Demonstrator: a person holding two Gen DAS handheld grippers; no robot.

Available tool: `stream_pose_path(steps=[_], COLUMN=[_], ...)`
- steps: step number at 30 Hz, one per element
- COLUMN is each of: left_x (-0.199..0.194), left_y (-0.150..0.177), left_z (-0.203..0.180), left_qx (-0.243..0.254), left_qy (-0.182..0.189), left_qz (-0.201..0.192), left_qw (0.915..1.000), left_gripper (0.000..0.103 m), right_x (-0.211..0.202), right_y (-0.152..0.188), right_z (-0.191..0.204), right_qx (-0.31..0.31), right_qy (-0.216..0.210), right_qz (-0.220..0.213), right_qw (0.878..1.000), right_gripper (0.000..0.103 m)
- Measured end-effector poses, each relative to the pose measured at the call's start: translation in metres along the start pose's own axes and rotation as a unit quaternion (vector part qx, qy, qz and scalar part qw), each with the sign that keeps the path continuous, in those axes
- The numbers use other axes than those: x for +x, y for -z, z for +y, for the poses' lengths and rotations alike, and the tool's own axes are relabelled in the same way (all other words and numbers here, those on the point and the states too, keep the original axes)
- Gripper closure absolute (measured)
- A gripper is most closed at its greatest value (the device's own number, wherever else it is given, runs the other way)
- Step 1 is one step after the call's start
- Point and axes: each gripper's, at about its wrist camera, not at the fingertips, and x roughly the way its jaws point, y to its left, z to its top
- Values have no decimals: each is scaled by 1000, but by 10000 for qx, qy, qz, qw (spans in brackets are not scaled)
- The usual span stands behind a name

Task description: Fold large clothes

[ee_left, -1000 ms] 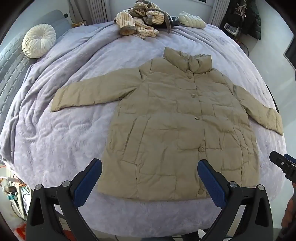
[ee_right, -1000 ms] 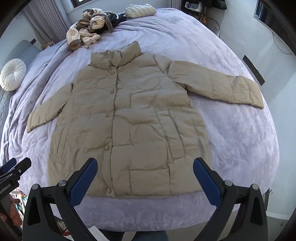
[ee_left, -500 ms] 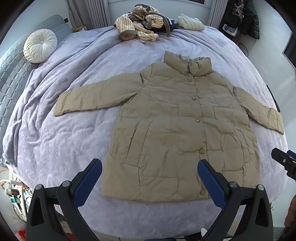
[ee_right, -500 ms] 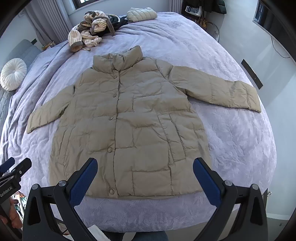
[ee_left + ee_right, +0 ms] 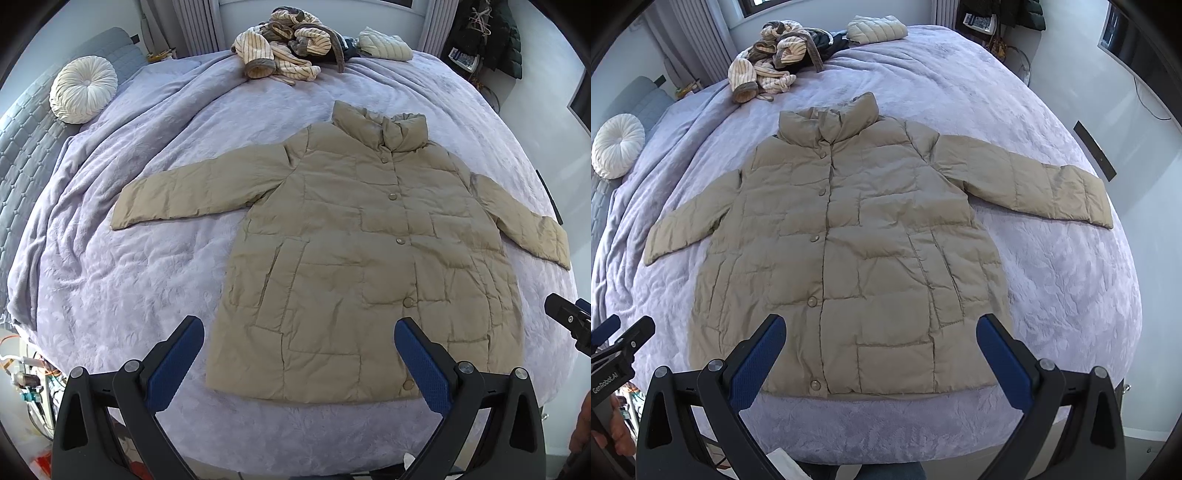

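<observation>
A tan quilted puffer coat lies flat and buttoned on the lilac bedspread, collar away from me, both sleeves spread out to the sides. My left gripper hovers open above the coat's hem, nothing between its blue pads. My right gripper is also open over the hem, holding nothing. Each gripper shows at the edge of the other's view: the right gripper at the right edge, the left gripper at the left edge.
A heap of striped and grey clothes and a folded pale quilted garment lie at the far side of the bed. A round white cushion rests at the far left.
Both grippers have drawn back and risen slightly, so the coat sits lower and smaller in each view. The coat has not moved; both grippers stay open.
</observation>
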Motion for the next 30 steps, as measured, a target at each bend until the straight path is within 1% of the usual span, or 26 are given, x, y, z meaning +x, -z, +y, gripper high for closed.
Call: stream_pose_path(steps=[30], left_x=[0], left_y=[0], left_z=[0], left_qx=[2], left_qy=[-20], left_qz=[-2], left_qw=[10000], left_gripper=[0], right_x=[1], right_y=[1], right_z=[2], right_qx=[-9], right_qy=[-6], right_qz=[3], right_qw=[10000], right_gripper=[1])
